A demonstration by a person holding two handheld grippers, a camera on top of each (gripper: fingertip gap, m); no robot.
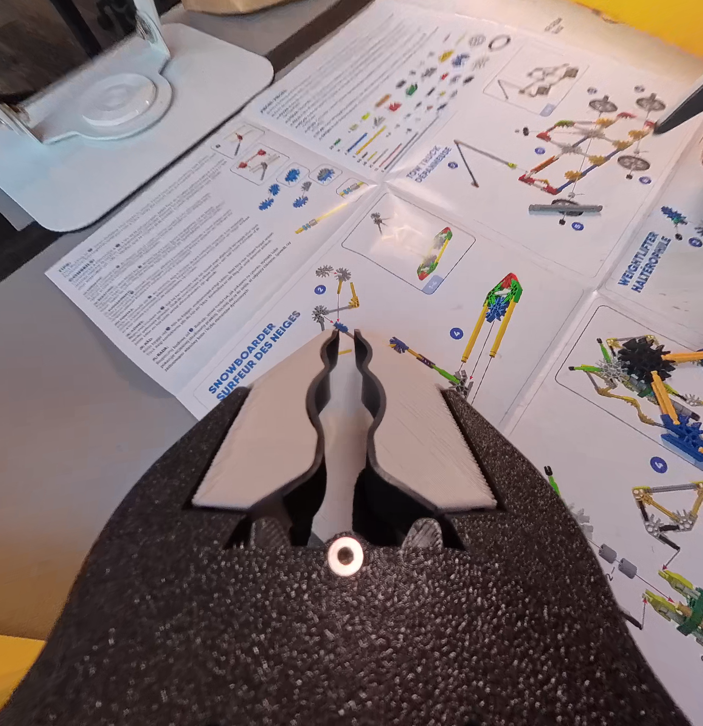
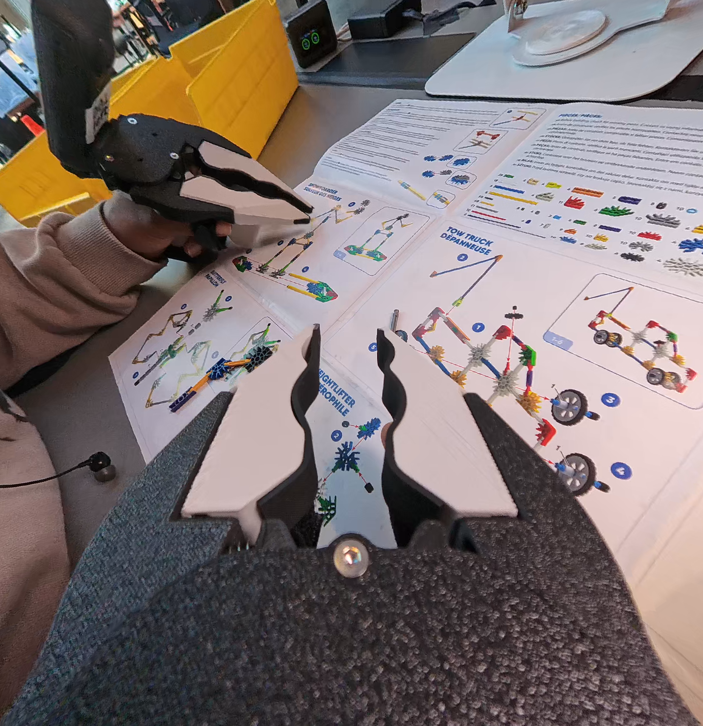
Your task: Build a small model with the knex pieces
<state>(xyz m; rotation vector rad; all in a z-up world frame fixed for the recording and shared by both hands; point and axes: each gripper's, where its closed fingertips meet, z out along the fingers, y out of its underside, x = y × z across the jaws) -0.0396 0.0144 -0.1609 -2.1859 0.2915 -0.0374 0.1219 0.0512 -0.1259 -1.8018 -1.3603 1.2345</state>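
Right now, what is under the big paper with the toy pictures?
The instruction sheet lies flat on a grey table, which shows around its edges. Anything beneath the sheet is covered. Both grippers' fingers are above it.

Unfolded instruction sheet lies flat on the grey worktop, creased into panels, printed with coloured build diagrams. White stand base sits off the sheet's far edge, partly over a dark mat. Yellow bins stand along the worktop's left side. Small black box with green lights near the far edge. Black earbud on a cable by the near-left sheet corner.
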